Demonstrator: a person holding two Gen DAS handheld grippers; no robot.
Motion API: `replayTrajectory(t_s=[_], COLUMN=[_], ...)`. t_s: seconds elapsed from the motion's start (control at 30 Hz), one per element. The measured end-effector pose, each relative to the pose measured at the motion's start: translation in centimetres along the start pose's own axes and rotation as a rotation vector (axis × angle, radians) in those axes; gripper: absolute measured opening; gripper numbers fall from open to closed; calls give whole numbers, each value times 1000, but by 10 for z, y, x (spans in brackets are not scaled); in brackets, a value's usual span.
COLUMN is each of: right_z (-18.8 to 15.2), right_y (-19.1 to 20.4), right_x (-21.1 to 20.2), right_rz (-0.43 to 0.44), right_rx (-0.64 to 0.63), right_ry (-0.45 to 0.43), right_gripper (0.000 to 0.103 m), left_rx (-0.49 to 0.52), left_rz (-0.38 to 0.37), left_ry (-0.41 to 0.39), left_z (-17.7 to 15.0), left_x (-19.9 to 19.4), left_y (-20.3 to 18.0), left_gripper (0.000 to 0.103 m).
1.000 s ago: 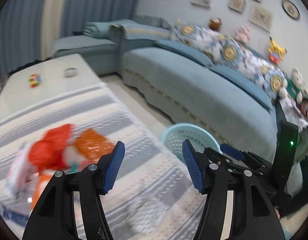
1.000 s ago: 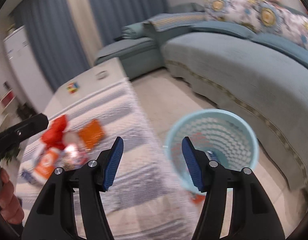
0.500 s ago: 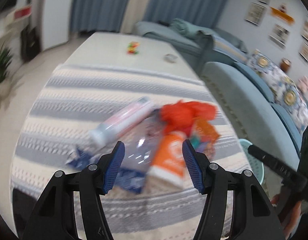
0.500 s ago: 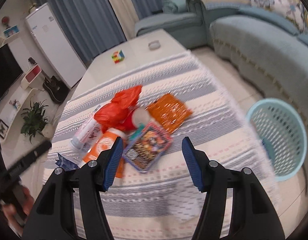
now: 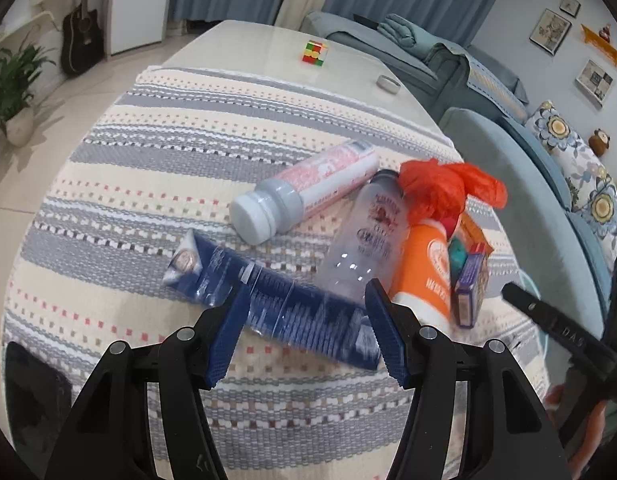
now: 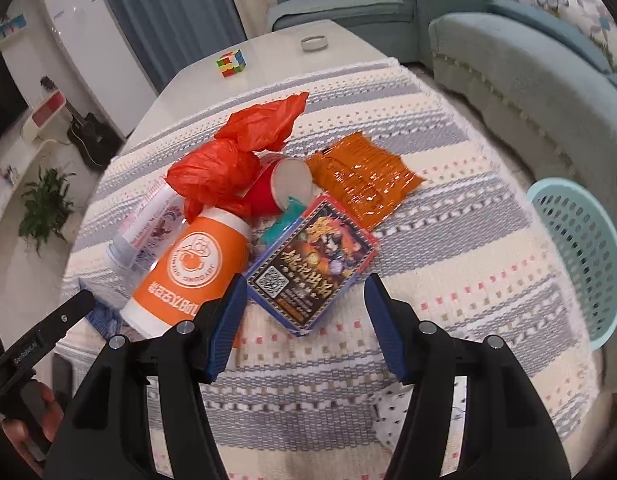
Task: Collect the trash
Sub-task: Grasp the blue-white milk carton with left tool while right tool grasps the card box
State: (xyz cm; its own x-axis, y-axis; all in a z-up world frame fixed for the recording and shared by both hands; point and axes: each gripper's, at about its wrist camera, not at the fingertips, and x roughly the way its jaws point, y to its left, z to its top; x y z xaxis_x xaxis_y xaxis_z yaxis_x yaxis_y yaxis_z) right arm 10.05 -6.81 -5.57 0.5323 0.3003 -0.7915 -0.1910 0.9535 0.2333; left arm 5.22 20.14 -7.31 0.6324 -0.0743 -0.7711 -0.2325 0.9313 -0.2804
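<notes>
A pile of trash lies on a striped cloth [image 5: 148,168] over the table. My left gripper [image 5: 306,334] stands open just above a flat blue wrapper [image 5: 276,300]. Behind it lie a pink bottle with a grey cap [image 5: 304,190], a clear bottle [image 5: 368,236], an orange cup [image 5: 426,272] and a red plastic bag [image 5: 444,188]. My right gripper [image 6: 304,326] stands open over the near edge of a blue card box [image 6: 314,270]. Beside the box are the orange cup [image 6: 192,270], the red bag [image 6: 236,160], a red cup [image 6: 276,190] and an orange wrapper [image 6: 362,178].
A light blue mesh basket [image 6: 580,256] stands on the floor off the table's right edge, before a blue sofa [image 6: 528,72]. A puzzle cube [image 5: 313,53] and a small round dish [image 5: 388,83] sit on the bare far tabletop. A potted plant [image 6: 44,204] stands on the floor at left.
Both grippers swung away from the basket and sofa to the trash pile and sank toward it. The left one now hovers over the blue wrapper, the right one over the card box.
</notes>
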Motion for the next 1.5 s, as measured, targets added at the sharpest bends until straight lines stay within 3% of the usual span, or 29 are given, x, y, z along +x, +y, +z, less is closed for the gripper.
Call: replayTrajectory(t_s=[0.13,0.27,0.43,0.6,0.8,0.97,1.07,1.13,1.2,1.3,1.5], right_z=[-2,-1,-1,-1,-2,0,2,4,6,10,12], right_y=[-3,-12,-20,-23,-24,-27,-29,-28,-27,-26,-35], right_x=[-5,-8,-11,-12,-11,-7,-2,2,7,19,45], right_rz=[-23,-28,-29,-24,-19,8,47,63,81,113,180], right_rx=[-19,4,21,31,28,56,90,104,123,152,283], right_ry=[-14,-19,-24,-25,-18,-3,4,9,13,33,106], right_gripper=[57,57,57,57,57,57,57,68,74,74,74], left_rx=[47,-35,-159,-235,-270,-205,-118,-53,-13,32,86], left_rz=[38,1,-38,-77,-23,57,146,198,189,170,109], left_ry=[4,35,92,168,147,215,215,189,150,127,121], left_z=[-12,-25,-38,-30,-1,21,20,14,7,-1,-18], left_x=[-5,-12,-12,11,22,50,62,64,61,53,37], left_y=[0,17,40,46,50,33,15,3,-3,-5,-6], left_gripper=[60,66,65,68,82,82,80,78,71,62,56])
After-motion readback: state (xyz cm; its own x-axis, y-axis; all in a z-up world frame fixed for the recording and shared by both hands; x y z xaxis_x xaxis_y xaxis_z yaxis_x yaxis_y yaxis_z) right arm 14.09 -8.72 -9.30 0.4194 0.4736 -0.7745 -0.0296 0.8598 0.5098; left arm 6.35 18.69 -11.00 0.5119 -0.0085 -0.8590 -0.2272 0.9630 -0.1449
